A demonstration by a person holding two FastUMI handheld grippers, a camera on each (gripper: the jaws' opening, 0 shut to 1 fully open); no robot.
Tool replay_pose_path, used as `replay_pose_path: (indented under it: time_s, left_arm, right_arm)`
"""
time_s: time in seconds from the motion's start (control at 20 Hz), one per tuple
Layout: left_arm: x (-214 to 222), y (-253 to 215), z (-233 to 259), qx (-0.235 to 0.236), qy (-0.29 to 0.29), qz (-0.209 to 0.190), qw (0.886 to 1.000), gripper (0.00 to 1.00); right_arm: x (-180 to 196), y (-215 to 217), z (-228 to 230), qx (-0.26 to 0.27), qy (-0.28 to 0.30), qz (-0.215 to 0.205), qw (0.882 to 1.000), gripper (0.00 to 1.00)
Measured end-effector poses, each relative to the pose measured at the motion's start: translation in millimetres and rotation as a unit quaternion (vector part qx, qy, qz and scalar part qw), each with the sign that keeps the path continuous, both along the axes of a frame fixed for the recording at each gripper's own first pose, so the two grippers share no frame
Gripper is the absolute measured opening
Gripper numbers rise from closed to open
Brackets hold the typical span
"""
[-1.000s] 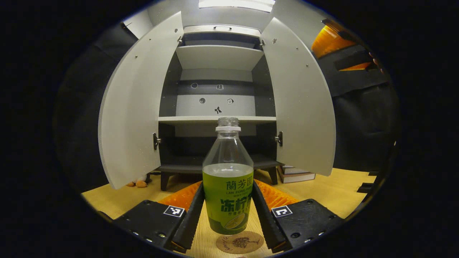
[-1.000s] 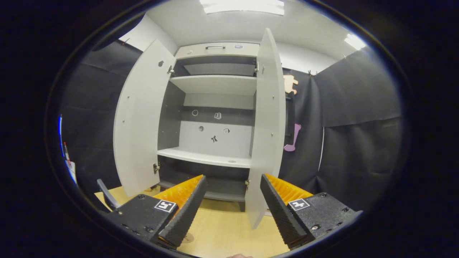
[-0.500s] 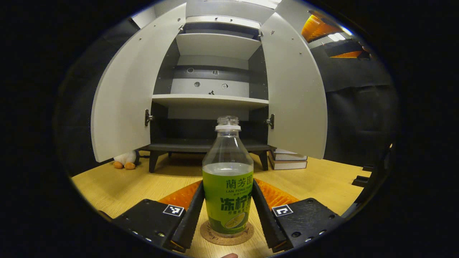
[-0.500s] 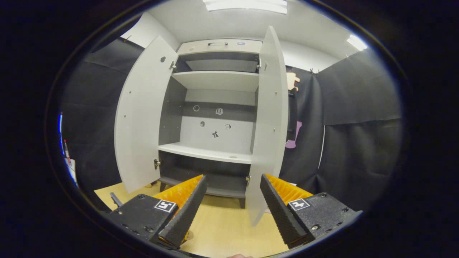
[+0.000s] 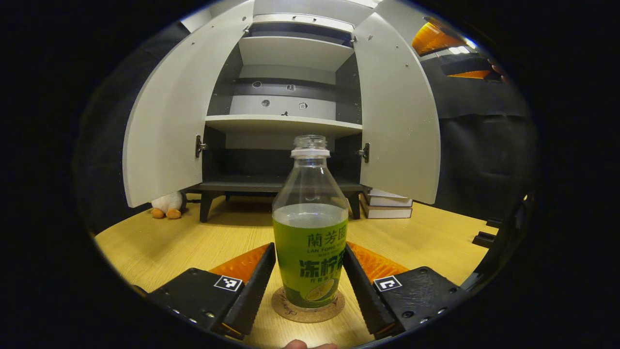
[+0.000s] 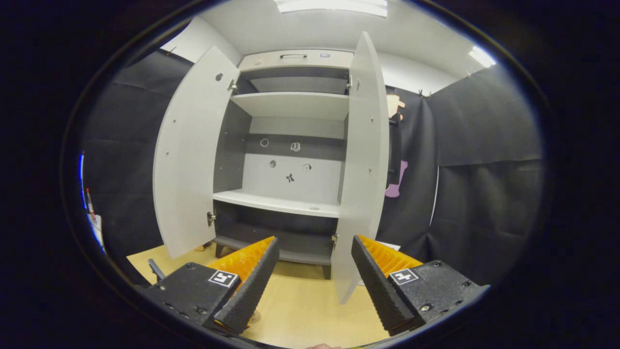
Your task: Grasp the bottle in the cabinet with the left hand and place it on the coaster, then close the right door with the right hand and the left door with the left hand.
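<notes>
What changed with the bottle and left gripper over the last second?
The bottle came down onto the coaster, and the left gripper then opened, its fingers now apart from the bottle. The right gripper stayed open and empty; both cabinet doors stayed open.

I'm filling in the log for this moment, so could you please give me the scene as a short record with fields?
bottle: upright, part full of green drink, standing on the coaster
left hand-held gripper: fingers either side of the bottle, slightly apart from it
right hand-held gripper: open, holding nothing, facing the cabinet
left door: open
right door: open
table: wooden, books and a plush toy beside the cabinet
</notes>
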State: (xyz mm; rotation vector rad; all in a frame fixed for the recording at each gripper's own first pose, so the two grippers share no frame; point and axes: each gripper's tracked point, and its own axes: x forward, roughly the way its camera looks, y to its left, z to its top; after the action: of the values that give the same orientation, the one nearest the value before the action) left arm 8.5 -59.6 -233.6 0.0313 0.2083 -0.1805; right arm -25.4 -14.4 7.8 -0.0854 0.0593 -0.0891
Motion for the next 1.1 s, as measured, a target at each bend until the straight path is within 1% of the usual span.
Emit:
replay_pose_path:
  time_s: [0.1,0.15,0.25,0.3,0.35,0.45,0.55,0.65,0.7,0.8,0.85,0.95,1.0,1.05,1.1]
  left_arm:
    - [-5.3,0.0,4.5,-0.008,0.012,-0.011,1.0,0.94]
    - [-8.3,-2.7,11.1,-0.019,0.013,-0.017,1.0,0.98]
    - [-13.3,-8.1,31.2,-0.031,0.002,-0.032,0.999,0.95]
    - [-15.7,-9.9,42.6,-0.032,-0.008,-0.039,0.999,0.95]
    - [-17.2,-10.8,54.6,-0.03,-0.018,-0.044,0.998,0.95]
    - [-18.7,-9.9,81.8,-0.032,-0.038,-0.049,0.998,0.95]
    - [-19.4,-6.5,111.4,-0.041,-0.056,-0.046,0.997,0.95]
    - [-18.0,3.1,140.5,-0.038,-0.07,-0.025,0.997,0.95]
    - [-17.4,9.5,150.5,-0.031,-0.065,-0.011,0.997,0.95]
    - [-15.1,17.4,165.2,-0.029,-0.055,0.005,0.998,0.95]
    - [-13.2,24.0,172.2,-0.031,-0.052,0.018,0.998,0.95]
    - [-10.2,37.1,184.3,-0.04,-0.045,0.043,0.997,0.95]
    - [-11.8,41.8,190.2,-0.042,-0.048,0.053,0.997,0.95]
    - [-11.8,49.1,199.2,-0.04,-0.061,0.063,0.995,0.95]
    - [-10.2,56.8,207.3,-0.033,-0.073,0.073,0.994,0.95]
  right_arm:
    - [1.7,0.5,-1.7,0.0,0.001,0.004,1.0,0.99]
    - [2.6,0.4,-2.6,0.0,0.002,0.004,1.0,0.99]
    - [4.8,1.3,-7.2,0.002,0.007,0.005,1.0,0.99]
    - [6.2,2.7,-8.7,0.004,0.009,0.006,1.0,1.0]
    - [7.2,3.4,-10.3,0.006,0.01,0.007,1.0,0.99]
    - [9.9,4.9,-12.8,0.01,0.01,0.008,1.0,0.99]
    - [11.9,5.6,-16.6,0.015,0.01,0.009,1.0,0.99]
    - [13.4,4.3,-20.6,0.017,0.009,0.003,1.0,0.99]
    - [13.9,3.6,-21.3,0.013,0.006,-0.002,1.0,0.94]
    - [17.3,8.6,-24.1,0.013,0.002,0.003,1.0,0.94]
    - [20.2,11.8,-27.1,0.017,0.004,0.01,1.0,0.99]
    - [23.1,16.1,-28.7,0.024,0.003,0.02,1.0,0.99]
    - [25.6,18.0,-27.0,0.027,-0.002,0.023,0.999,0.95]
    - [27.5,19.7,-26.7,0.028,-0.005,0.026,0.999,0.95]
    - [28.7,20.2,-27.0,0.029,-0.006,0.028,0.999,0.99]
